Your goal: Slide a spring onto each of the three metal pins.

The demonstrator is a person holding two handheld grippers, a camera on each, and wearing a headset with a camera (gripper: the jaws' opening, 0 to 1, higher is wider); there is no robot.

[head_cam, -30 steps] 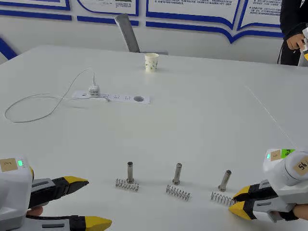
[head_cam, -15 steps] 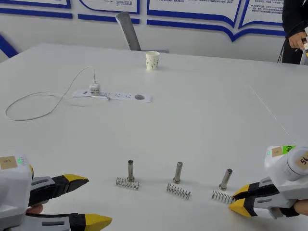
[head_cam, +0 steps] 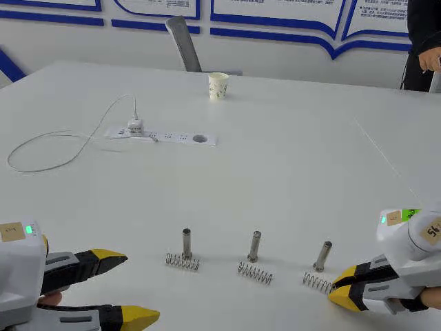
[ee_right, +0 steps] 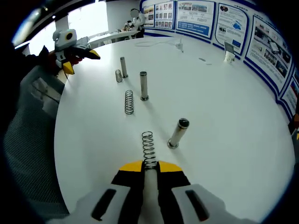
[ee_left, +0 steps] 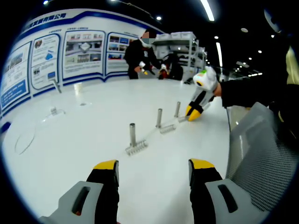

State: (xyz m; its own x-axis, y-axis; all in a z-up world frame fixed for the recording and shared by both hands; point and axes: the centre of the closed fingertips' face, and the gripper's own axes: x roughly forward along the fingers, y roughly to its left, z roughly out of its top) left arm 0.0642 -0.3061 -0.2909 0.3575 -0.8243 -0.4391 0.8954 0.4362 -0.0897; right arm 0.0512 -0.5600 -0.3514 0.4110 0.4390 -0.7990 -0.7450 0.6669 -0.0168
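Springs: three small coiled steel-wire pieces, all lying flat on the white worktop [head_cam: 289,172], none on a pin yet. Head view: left spring [head_cam: 182,261], middle spring [head_cam: 255,274] and right spring [head_cam: 317,281] sit in a row near the 6 o'clock edge. Each lies just beside the base of its own short upright silver metal pin, on the 6 o'clock side: left pin [head_cam: 186,244], middle pin [head_cam: 254,247], right pin [head_cam: 322,256]. Right tongs [head_cam: 339,287], black jaws with yellow tips, come in low from 4 o'clock, jaws pinched on the right spring's outer end. In the right gripper view that spring runs straight out toward 12 o'clock from between the tips, with the right pin standing at its 1 o'clock, near but apart. Spring body rests on the worktop. Left tongs [head_cam: 140,288] at 8 o'clock: jaws spread wide, nothing between them, well apart from the left spring. Left gripper view has the pin row ahead at 12 to 1 o'clock. Far side: white patterned paper cup [head_cam: 218,86] at 12 o'clock, white power strip [head_cam: 165,138] at 10 o'clock with a thin white cable [head_cam: 62,135] looping toward 9 o'clock, grey chair back [head_cam: 182,41] beyond the worktop at 12 o'clock.
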